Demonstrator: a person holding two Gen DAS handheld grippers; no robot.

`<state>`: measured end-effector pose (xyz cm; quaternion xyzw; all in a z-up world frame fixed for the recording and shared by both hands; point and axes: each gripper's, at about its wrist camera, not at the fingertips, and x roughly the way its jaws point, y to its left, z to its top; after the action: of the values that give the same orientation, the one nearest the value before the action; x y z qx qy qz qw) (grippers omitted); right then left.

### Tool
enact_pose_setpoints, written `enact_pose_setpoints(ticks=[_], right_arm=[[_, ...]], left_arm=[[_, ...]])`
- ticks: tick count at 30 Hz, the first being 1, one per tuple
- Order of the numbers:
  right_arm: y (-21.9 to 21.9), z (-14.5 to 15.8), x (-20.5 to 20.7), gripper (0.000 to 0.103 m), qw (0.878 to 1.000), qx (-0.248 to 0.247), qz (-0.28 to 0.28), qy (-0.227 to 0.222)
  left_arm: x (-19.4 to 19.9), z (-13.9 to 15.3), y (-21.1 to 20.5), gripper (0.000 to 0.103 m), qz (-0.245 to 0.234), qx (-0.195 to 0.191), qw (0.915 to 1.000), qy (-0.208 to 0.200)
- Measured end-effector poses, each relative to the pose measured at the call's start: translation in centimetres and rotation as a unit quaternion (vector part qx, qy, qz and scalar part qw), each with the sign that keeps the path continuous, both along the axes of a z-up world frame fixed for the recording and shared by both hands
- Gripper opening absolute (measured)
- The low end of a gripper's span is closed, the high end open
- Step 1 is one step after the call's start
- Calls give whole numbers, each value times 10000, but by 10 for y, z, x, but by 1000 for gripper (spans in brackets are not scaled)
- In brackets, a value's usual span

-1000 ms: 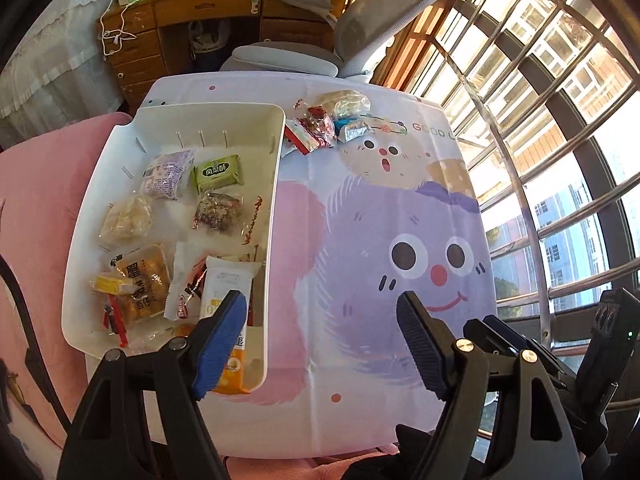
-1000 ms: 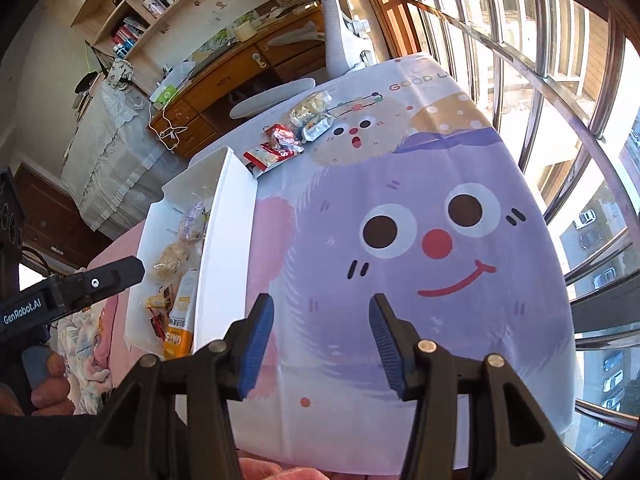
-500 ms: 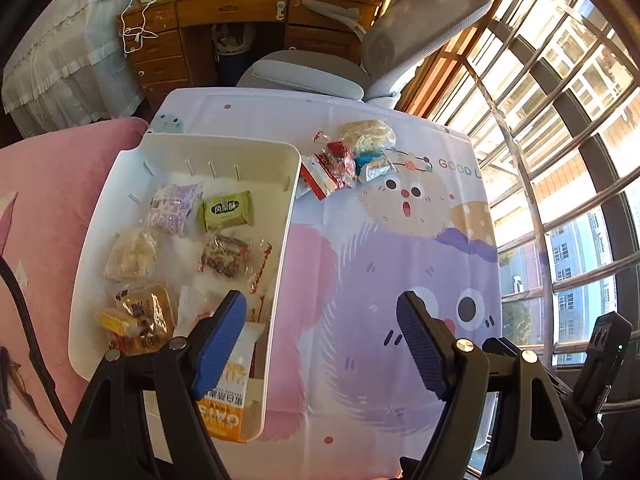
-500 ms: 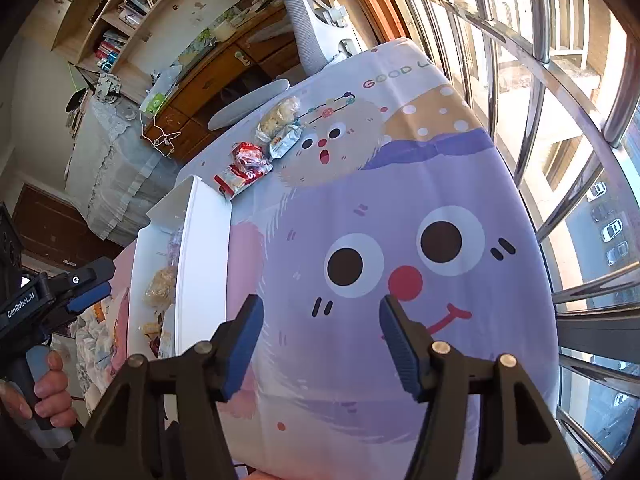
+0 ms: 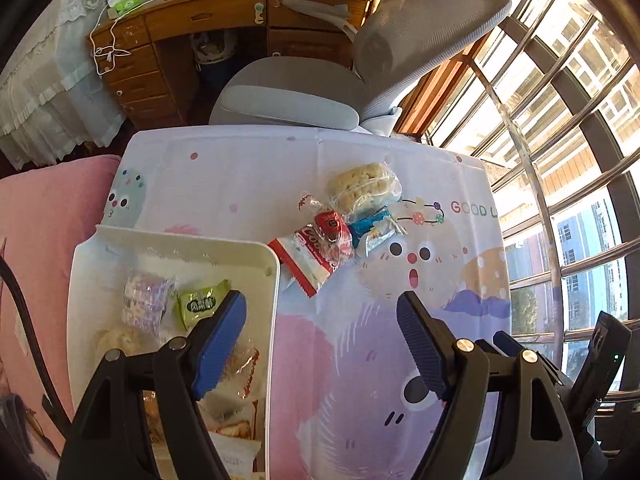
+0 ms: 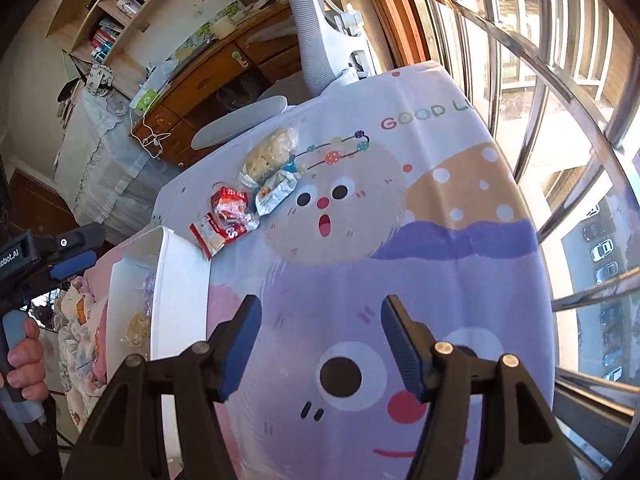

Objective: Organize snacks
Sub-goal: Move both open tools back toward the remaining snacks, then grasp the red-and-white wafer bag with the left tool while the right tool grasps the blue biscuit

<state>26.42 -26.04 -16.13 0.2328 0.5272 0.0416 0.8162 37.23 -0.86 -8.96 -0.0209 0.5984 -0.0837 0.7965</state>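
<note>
Both your left gripper (image 5: 320,330) and right gripper (image 6: 318,342) are spread and empty; the crinkly red-and-white snack packet (image 5: 310,258) overlaps neighbouring wrappers beyond the white plastic tray (image 5: 272,280), risking a double pickup.

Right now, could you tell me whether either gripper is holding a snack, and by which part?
Nothing is held. The left gripper and right gripper are both open and empty, above the tablecloth.
</note>
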Motion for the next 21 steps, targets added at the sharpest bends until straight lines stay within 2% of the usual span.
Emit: enact_pose_setpoints(ticks=[9,17,21], right_arm=[[23,-9,68,63,9951,-465,554,-671],[54,-21,105,63,9774,-1160,1272,-1225],[67,-30,112,63,9704,-1332,1455,-1391]], left_arm=[[63,-41,-13,77,-104,76,9990,418],[109,-68,-15,76,-70,51,9961,877],[123,-85,-13,76,2,66,9928,1200]])
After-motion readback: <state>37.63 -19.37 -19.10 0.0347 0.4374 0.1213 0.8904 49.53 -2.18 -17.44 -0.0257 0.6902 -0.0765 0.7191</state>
